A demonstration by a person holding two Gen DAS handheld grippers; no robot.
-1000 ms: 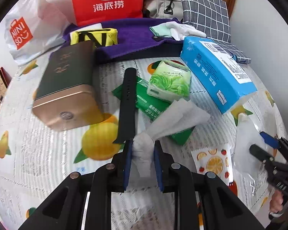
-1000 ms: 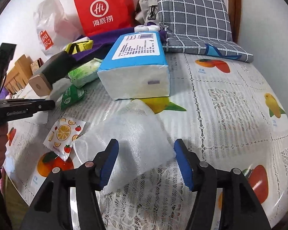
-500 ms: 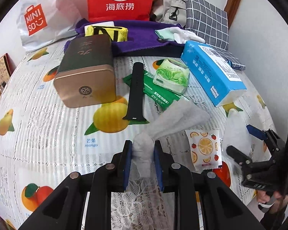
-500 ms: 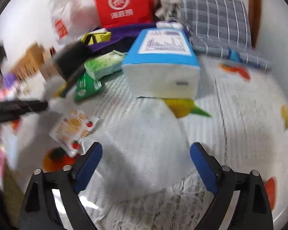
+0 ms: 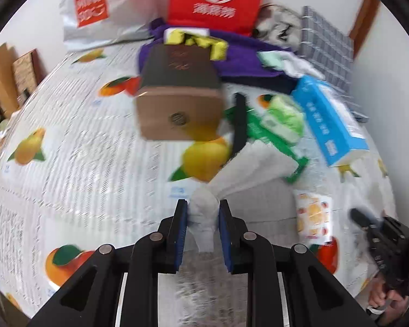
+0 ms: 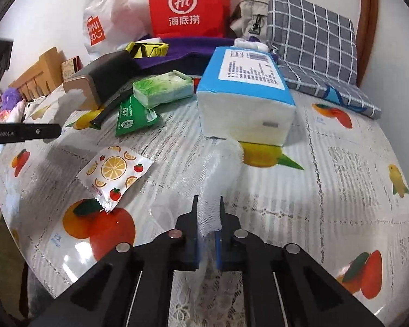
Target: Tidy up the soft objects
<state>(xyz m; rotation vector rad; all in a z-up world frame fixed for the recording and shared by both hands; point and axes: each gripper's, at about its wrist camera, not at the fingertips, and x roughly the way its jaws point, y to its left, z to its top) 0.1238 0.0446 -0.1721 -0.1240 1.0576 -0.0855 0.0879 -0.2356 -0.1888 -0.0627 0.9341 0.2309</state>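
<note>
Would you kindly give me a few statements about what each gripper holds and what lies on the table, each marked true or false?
1. The left gripper is shut on a white tissue. True.
2. The right gripper is open and holds nothing. False: it is shut on a white mesh cloth.
3. The fruit-print packet lies flat on the table. True.
4. The blue tissue pack is held by a gripper. False: it rests on the table.

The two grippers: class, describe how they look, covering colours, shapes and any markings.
The left gripper and the right gripper are both black, angular linkages with round silver pivot pins and flat blue pads lining the fingers. White lettering runs along the left gripper's side in the right wrist view.
</note>
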